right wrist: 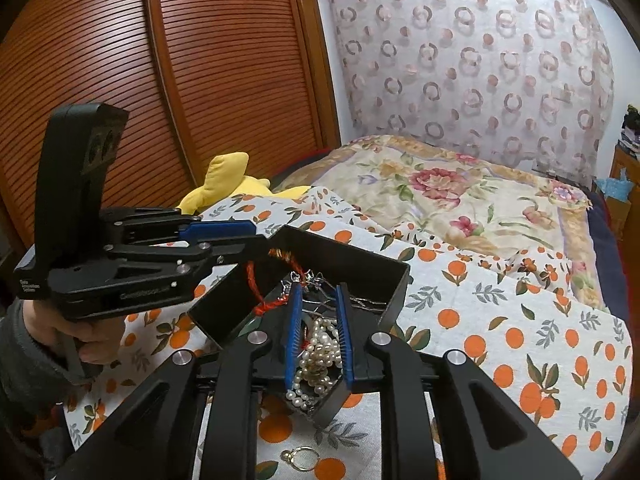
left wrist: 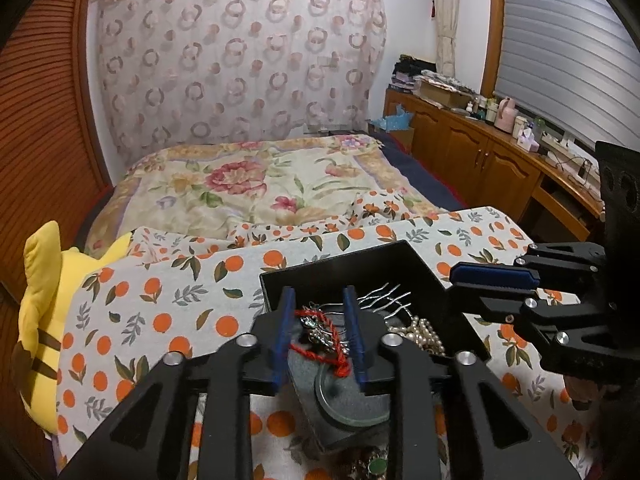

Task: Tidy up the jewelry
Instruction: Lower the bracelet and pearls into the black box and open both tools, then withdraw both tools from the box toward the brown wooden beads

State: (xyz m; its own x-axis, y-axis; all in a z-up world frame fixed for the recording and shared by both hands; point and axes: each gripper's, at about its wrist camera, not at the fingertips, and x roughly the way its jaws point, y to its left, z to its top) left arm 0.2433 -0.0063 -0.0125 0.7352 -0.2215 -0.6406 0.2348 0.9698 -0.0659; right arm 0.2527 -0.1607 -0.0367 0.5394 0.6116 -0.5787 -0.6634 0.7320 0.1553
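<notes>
A black open box (left wrist: 348, 258) (right wrist: 360, 256) sits on the orange-print cloth and holds jewelry: a red braided cord (left wrist: 320, 354) (right wrist: 256, 292), a silver hair comb (left wrist: 386, 298), a pearl necklace (left wrist: 426, 334) (right wrist: 320, 356), a grey-green bangle (left wrist: 352, 412). My left gripper (left wrist: 318, 336) is open over the box's near corner, the red cord and a silver piece lying between its fingers. My right gripper (right wrist: 318, 336) is open above the pearls; it also shows at the right of the left wrist view (left wrist: 472, 284). A gold ring (right wrist: 300, 458) lies on the cloth outside the box.
The box rests on a bed covered by orange-print cloth (left wrist: 168, 292) and a floral quilt (left wrist: 248, 184). A yellow plush toy (left wrist: 40, 320) lies at the left edge. Wooden slatted wardrobe doors (right wrist: 180, 80) stand left, a cluttered wooden sideboard (left wrist: 480, 148) right.
</notes>
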